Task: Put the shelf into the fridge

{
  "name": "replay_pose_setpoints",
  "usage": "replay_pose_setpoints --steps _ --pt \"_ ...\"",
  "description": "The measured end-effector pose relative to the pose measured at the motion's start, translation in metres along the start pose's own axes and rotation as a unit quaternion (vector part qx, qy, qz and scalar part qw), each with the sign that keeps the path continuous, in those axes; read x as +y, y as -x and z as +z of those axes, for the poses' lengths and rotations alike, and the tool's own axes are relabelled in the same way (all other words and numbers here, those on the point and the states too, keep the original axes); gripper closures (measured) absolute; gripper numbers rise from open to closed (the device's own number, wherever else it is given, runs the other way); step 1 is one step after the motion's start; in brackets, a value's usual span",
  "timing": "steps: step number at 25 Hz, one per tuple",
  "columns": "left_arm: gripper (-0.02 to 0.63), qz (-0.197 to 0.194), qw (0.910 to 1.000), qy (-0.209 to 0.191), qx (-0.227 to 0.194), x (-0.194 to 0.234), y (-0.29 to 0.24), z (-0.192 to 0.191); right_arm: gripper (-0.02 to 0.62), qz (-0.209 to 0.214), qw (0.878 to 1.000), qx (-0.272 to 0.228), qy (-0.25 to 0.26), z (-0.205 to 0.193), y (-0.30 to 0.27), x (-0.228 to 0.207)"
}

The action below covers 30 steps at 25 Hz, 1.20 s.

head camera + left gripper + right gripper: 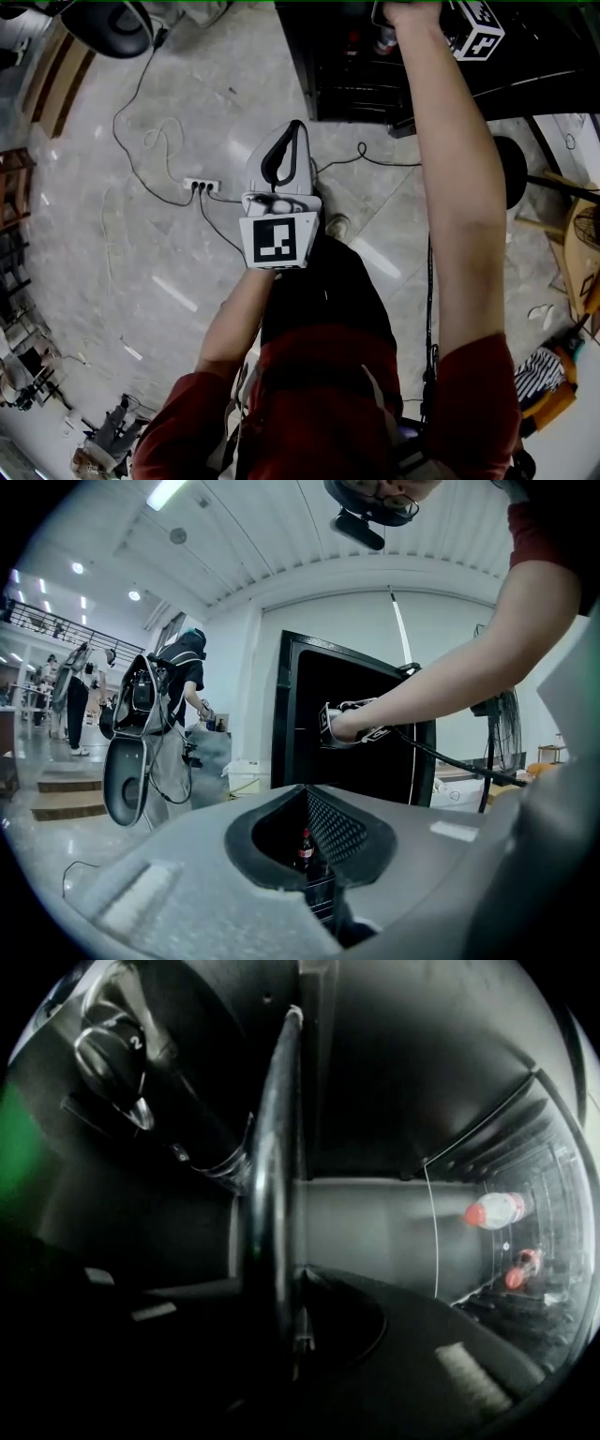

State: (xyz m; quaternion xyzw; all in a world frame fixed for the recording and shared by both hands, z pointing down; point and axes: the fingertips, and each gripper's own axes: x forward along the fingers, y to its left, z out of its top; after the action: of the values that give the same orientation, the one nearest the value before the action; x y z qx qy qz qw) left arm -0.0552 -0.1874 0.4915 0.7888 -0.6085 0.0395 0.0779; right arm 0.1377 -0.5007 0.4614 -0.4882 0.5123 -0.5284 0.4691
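Head-camera footage looks down on the person. The left hand-held gripper (298, 127) hangs near the waist, its tips together on nothing. It seems parked while the right arm (450, 187) stretches to the black fridge (356, 66).

From the left gripper view, the right hand-held gripper (326, 726) sits at the edge of the fridge door (375, 682), likely to swing it wide.

The right gripper view shows its jaws closed on a dark upright bar (272, 1176), seemingly that door edge, with bottles (497, 1210) inside. The shelf appears in no view and neither gripper carries it, so loading has yet to begin.
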Motion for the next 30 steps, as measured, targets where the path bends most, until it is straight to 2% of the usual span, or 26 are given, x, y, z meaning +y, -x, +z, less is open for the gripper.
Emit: replay_pose_setpoints --steps 6,9,12,15,19,24,30 --pt "0.601 0.003 1.0 0.001 -0.005 0.001 -0.003 0.003 0.586 0.003 1.0 -0.005 0.0 0.0 -0.007 0.0" --pt "0.601 0.007 0.9999 0.004 -0.007 0.001 -0.002 0.006 0.574 0.024 1.0 -0.008 0.005 0.002 -0.007 0.004" --pt "0.601 0.01 0.9999 0.001 -0.008 0.002 -0.001 0.007 0.525 0.057 0.998 -0.004 0.011 0.001 -0.006 0.009" --pt "0.601 0.012 0.9999 -0.001 -0.008 0.002 -0.002 0.006 0.447 0.086 0.996 -0.001 0.01 0.001 -0.003 0.011" --pt "0.601 0.01 0.9999 -0.007 -0.009 -0.002 0.0 0.009 0.4 0.105 0.994 -0.003 0.012 0.003 0.008 0.011" --pt "0.601 0.007 0.9998 -0.015 -0.013 -0.007 0.002 0.017 0.4 0.115 0.993 -0.01 0.007 0.009 0.029 -0.002" --pt "0.601 0.003 0.9997 -0.021 -0.015 -0.015 0.004 0.024 0.385 0.134 0.991 0.014 0.011 -0.001 0.061 -0.009"
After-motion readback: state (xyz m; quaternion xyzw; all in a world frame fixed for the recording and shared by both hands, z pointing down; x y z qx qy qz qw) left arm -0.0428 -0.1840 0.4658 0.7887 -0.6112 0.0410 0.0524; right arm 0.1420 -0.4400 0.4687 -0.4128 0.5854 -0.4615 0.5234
